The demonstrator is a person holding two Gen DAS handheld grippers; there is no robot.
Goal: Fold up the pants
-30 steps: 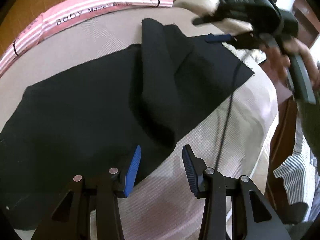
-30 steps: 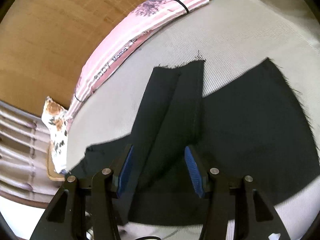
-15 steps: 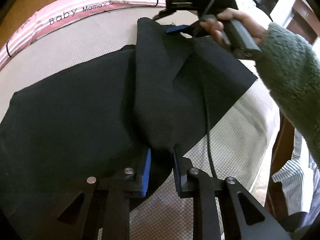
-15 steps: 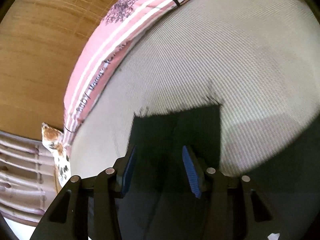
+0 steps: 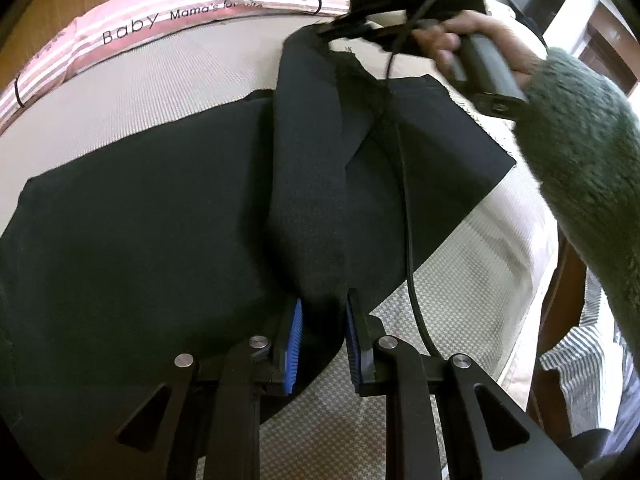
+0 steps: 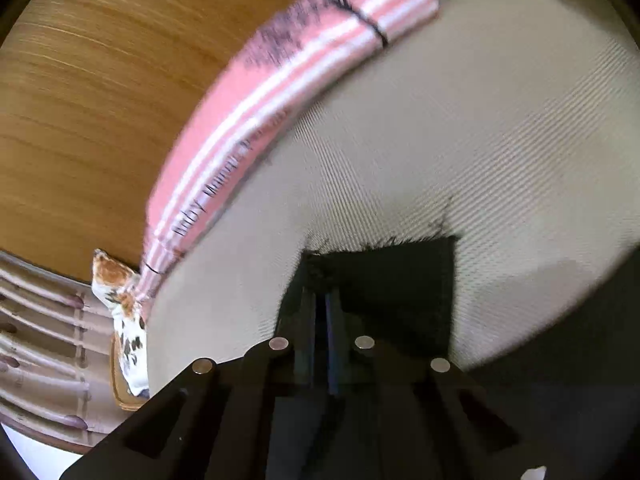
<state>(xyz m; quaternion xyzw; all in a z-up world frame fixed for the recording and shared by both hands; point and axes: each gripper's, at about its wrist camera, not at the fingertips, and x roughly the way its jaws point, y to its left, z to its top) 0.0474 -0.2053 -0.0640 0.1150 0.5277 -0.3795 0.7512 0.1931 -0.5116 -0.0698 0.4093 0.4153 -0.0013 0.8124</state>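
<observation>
Left gripper (image 5: 322,312) angled steeply down at the near edge of the black pants (image 5: 140,220), blue pads (image 5: 294,344) drawn close and pinching a raised ridge of the cloth between them. Right gripper (image 6: 322,300) at the far end of the same pants, at the frayed hem, jaws brought together on the fabric there, pads barely visible. Gripped from the right of the pants by a hand (image 5: 452,46) wrapped round the black handle, a fuzzy grey-green sleeve (image 5: 580,140) behind it.
</observation>
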